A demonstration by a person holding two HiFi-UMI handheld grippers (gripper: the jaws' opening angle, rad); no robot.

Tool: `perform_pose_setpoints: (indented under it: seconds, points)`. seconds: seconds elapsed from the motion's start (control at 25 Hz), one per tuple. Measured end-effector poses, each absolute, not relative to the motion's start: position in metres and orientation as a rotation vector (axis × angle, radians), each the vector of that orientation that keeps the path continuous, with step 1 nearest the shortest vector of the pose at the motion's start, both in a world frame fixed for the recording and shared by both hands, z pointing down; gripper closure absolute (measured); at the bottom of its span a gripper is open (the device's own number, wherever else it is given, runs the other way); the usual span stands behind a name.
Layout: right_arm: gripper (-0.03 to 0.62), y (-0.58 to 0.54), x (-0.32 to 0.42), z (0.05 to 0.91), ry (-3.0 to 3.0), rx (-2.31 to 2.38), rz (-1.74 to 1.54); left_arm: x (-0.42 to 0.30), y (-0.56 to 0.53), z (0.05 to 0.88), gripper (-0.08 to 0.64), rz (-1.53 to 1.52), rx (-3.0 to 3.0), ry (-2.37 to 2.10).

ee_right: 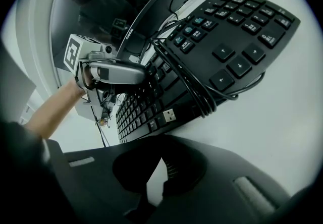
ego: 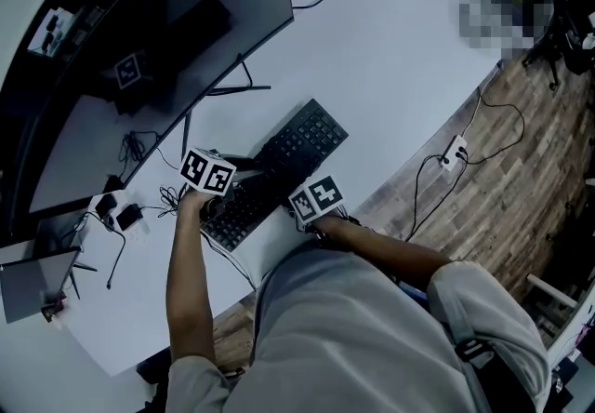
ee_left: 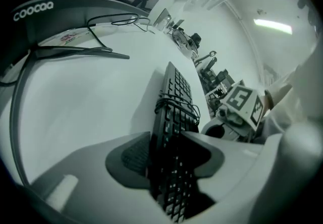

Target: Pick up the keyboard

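A black keyboard (ego: 302, 146) lies slantwise on the white desk (ego: 390, 58), with its cable wound round its middle. In the left gripper view my left gripper (ee_left: 171, 167) is shut on the keyboard (ee_left: 176, 102) at its near end, one jaw on each face. The right gripper (ee_right: 156, 172) sits at the front edge of the keyboard (ee_right: 227, 31), its jaws almost touching, with only a sliver of desk between them. A USB plug (ee_right: 170, 115) hangs at that edge. In the head view the left gripper (ego: 218, 205) and the right gripper (ego: 297, 199) flank the keyboard's near end.
A large dark monitor (ego: 158, 39) stands behind the keyboard on thin legs (ego: 237, 86). Cables and a small adapter (ego: 121, 211) lie at the left. The desk's curved edge runs close to my body. On the wooden floor lies a power strip (ego: 454, 153).
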State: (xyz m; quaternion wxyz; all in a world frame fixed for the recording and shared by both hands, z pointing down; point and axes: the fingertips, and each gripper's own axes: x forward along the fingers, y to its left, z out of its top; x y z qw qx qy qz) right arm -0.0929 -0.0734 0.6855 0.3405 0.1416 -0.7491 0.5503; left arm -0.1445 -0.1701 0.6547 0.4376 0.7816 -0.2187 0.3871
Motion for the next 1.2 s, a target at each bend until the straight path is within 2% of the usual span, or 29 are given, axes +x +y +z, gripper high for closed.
perform_pose_setpoints:
  seconds: [0.56, 0.88, 1.2]
  points:
    - [0.6, -0.066, -0.083, 0.688, -1.932, 0.332, 1.455, -0.13, -0.157, 0.636, 0.56, 0.867, 1.949, -0.495]
    - [0.6, -0.064, -0.079, 0.686, -1.926, 0.316, 1.458, -0.124, -0.157, 0.613, 0.56, 0.593, 1.846, -0.432]
    - [0.6, -0.064, -0.078, 0.686, -1.925, 0.331, 1.472, -0.108, -0.144, 0.596, 0.56, 0.557, 1.827, -0.317]
